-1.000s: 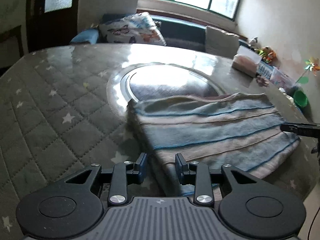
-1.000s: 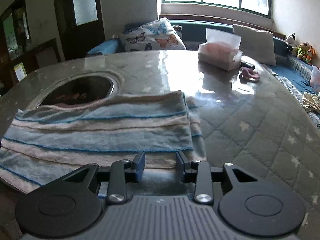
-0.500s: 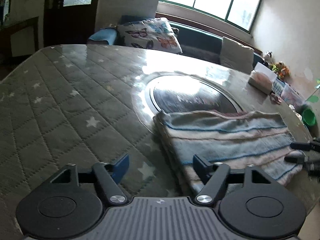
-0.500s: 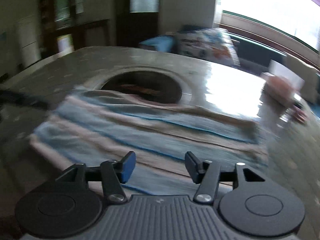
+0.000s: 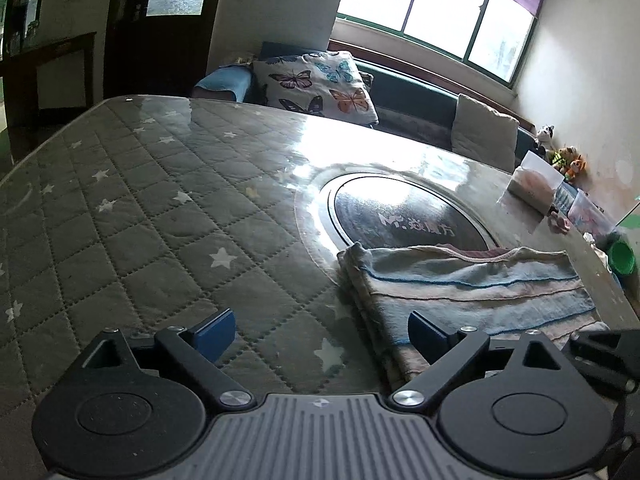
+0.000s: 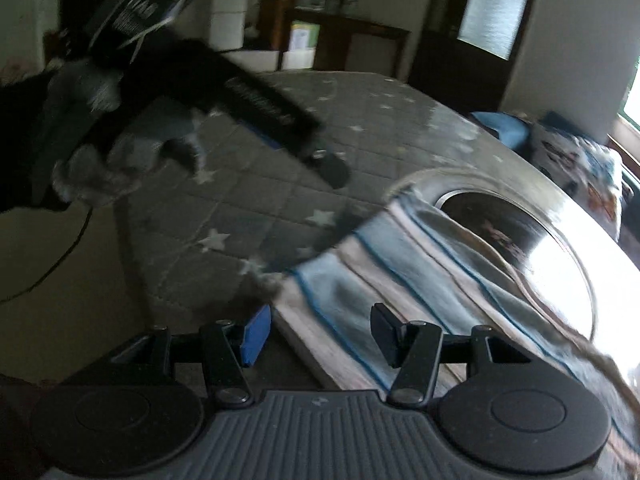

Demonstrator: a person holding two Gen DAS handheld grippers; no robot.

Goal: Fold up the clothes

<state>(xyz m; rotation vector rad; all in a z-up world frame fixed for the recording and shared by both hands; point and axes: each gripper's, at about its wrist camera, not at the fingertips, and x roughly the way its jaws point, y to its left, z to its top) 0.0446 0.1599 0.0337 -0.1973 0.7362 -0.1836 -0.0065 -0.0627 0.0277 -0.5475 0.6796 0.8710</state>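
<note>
Both grippers gape empty, left gripper (image 5: 322, 334) opening, right gripper (image 6: 320, 334) over the blurred striped cloth (image 6: 420, 276).

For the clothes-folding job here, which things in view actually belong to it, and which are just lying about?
Belongs to the job:
- striped cloth, folded on the table
- left gripper, jaws opening, nothing between them
- right gripper, open over the cloth's edge

Just lying about:
- tissue box
- green cup
- butterfly cushion
- plush toys
</note>
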